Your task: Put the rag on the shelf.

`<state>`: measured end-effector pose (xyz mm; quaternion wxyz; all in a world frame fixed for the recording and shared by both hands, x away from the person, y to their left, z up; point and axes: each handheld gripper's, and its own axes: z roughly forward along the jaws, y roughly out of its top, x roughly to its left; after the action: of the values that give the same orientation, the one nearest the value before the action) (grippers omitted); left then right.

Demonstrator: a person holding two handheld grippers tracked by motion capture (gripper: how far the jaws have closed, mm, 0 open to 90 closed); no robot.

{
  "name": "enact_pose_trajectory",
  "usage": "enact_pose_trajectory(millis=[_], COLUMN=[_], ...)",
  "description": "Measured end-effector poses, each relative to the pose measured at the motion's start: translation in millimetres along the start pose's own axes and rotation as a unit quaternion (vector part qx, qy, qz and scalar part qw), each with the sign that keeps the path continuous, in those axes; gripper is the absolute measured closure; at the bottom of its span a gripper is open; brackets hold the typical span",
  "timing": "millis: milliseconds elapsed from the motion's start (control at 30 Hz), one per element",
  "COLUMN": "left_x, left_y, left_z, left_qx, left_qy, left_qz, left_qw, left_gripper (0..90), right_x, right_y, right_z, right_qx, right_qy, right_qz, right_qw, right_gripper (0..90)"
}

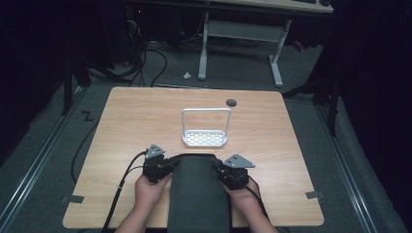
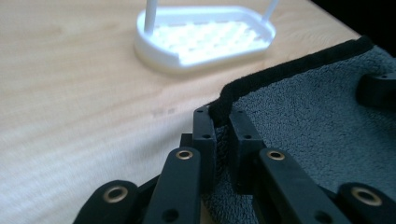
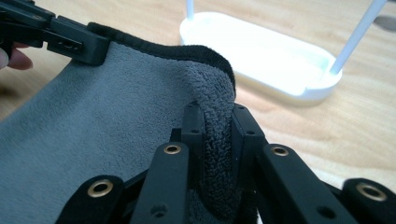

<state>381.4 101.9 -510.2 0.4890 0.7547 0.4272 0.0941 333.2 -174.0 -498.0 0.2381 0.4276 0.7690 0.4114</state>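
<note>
Towel (image 1: 199, 191) on table (image 1: 126, 126), rack (image 1: 205, 138) behind it.

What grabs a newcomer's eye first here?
A dark grey terry towel with black edging lies at the near edge of the light wooden table, between the person's hands. The left hand-held gripper and right hand-held gripper each pinch one of its far corners. Just beyond stands a white plastic rack with a perforated base and tall hoop handle.
</note>
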Motion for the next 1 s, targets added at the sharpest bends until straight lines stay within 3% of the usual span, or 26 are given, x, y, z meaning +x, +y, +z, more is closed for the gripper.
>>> enact_pose_trajectory(millis=[400,533,1000], left_x=[-8.4,-9.9,-19.4], left_y=[39.9,51.1,88.2], left_z=[-22.5,-27.2,-44.3], left_qx=[-0.057,-0.072,-0.121], left_qy=[0.004,0.002,0.003], left_qz=[0.024,0.023,0.041], left_qw=[0.9981,0.9972,0.9918], left_gripper=[83.1,83.1,83.1], right_x=[-8.2,-11.5,-21.3], right_y=[32.2,42.2,74.9], right_z=[-15.3,-17.4,-29.9], right_qx=[-0.049,-0.061,-0.111], right_qy=[0.001,-0.002,-0.009], right_qz=[0.002,0.004,0.006], right_qw=[0.9988,0.9981,0.9938], right_gripper=[79.1,79.0,79.0])
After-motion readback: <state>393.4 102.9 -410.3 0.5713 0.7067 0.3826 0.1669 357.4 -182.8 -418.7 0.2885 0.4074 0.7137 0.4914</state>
